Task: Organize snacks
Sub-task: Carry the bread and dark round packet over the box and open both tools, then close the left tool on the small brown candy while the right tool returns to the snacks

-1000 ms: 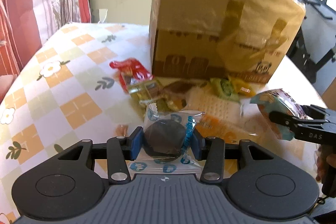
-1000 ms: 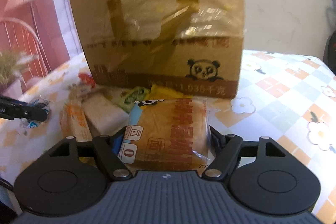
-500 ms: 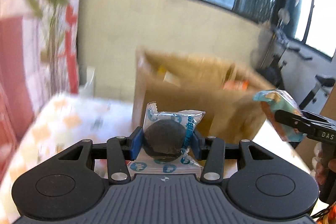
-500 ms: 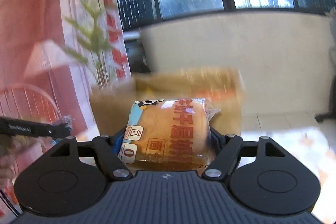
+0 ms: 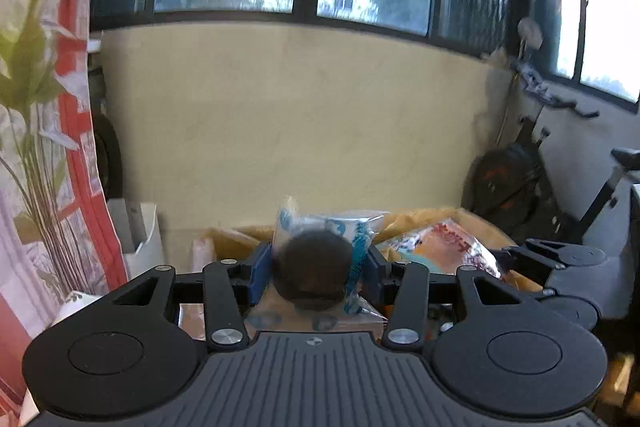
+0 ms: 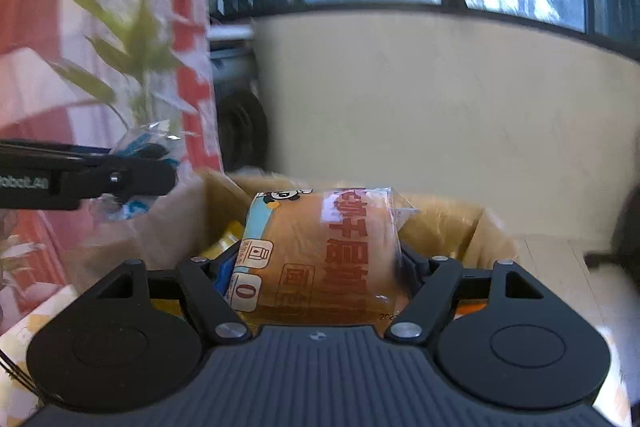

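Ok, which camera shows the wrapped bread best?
The right wrist view: the wrapped bread fills the right gripper front-on, label readable. The left wrist view shows it only blurred, side-on, over the cardboard box.

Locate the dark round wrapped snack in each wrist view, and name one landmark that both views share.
Left wrist view: the dark round wrapped snack sits at bottom centre, between the left tool's blue pads.
Right wrist view: only its clear, blue-printed wrapper shows at the left edge, around the tip of that tool.
Shared landmark: the open cardboard box below both tools.
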{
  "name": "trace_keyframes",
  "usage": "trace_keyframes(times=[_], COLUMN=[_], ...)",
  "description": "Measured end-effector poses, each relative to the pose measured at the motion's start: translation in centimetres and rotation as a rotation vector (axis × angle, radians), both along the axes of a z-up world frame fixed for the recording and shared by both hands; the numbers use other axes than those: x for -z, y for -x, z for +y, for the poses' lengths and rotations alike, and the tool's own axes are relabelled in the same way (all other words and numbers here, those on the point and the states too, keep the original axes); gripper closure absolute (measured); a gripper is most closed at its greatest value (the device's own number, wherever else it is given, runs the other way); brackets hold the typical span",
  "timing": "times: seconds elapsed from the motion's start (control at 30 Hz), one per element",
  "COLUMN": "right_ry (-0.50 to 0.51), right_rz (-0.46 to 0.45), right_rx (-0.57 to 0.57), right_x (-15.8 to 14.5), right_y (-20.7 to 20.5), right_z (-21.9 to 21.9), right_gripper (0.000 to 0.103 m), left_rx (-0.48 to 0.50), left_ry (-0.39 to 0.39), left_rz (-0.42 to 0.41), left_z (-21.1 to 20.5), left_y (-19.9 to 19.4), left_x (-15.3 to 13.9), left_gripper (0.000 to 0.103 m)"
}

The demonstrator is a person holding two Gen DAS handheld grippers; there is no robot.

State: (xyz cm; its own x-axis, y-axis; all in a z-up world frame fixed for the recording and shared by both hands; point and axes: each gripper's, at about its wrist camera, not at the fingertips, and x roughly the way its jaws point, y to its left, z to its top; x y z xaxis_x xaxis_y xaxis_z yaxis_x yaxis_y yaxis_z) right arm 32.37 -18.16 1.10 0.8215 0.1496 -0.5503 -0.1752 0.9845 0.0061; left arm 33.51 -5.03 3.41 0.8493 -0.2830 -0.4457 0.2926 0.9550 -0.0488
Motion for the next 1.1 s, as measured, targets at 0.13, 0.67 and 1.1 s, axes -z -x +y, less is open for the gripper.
trace_keyframes(times=[0.13, 0.67, 1.1], right_ry=[-0.027, -0.159, -0.180], right_rz=[0.000, -0.133, 0.071], right_rx=[0.033, -0.036, 0.026], right_x=[0.4, -0.2, 7.0], right_y=[0.4, 12.2, 16.4], right_z=[-0.4, -2.4, -2.7], right_gripper=[0.021, 0.015, 0.016], left_rx=[-0.056, -0.037, -0.061], left_ry=[-0.014, 0.074, 0.075], left_rz=[0.003, 0.011, 0.199], left_z=[0.5, 10.4, 13.2], left_y=[-0.4, 8.6, 9.4], left_x=[0.7, 2.3, 10.3], left_gripper=[0.029, 0.026, 0.037])
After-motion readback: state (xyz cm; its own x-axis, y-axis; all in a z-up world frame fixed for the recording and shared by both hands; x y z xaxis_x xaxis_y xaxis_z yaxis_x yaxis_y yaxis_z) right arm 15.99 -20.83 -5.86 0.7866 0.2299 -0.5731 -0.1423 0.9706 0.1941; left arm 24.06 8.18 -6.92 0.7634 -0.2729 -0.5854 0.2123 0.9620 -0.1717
